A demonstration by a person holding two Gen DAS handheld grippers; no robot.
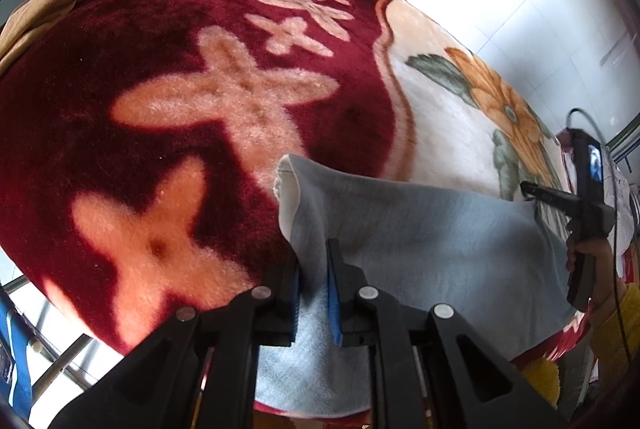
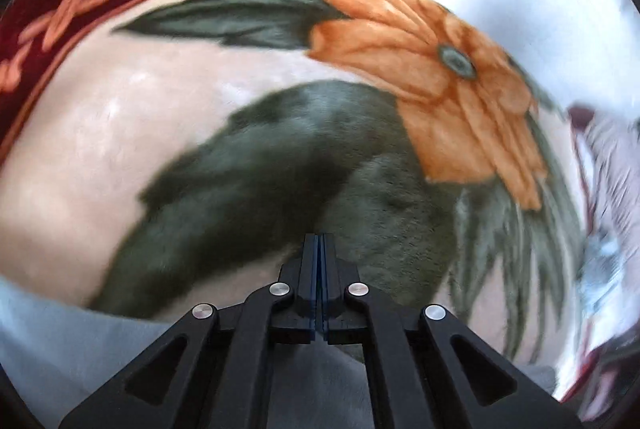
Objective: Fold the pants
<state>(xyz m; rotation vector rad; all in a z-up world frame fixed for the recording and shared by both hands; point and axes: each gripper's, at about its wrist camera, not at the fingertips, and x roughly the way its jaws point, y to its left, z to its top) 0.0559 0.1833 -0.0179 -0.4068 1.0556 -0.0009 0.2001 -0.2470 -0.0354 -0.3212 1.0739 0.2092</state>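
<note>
the left claw (image 1: 313, 271) is clenched on a bunched fold of the pants (image 1: 420, 229), its blue pads pressing the pale grey-blue cloth from both sides near one end of the garment. the right claw (image 2: 319, 261) is clenched on nothing, its pads meeting flat with no cloth between them; in the left view it hangs over the far end of the pants, held by a hand (image 1: 592, 261) in a yellow sleeve.

the pants lie on the bed, over a plush blanket (image 1: 160, 69) in dark red and cream with an orange flower (image 2: 420, 69). they look like soft, light fleece: limp, apt to sag and drape wherever they are unsupported, and likely to cling a little to the blanket's pile rather than slide. a pinch at a hem or a folded edge, taking all layers, should serve best.

their long axis runs from the left claw across toward the right one, along the near edge of the bed. the end at the left, showing a pale lining, is probably the waistband, though the view is too warped to be sure.
</note>
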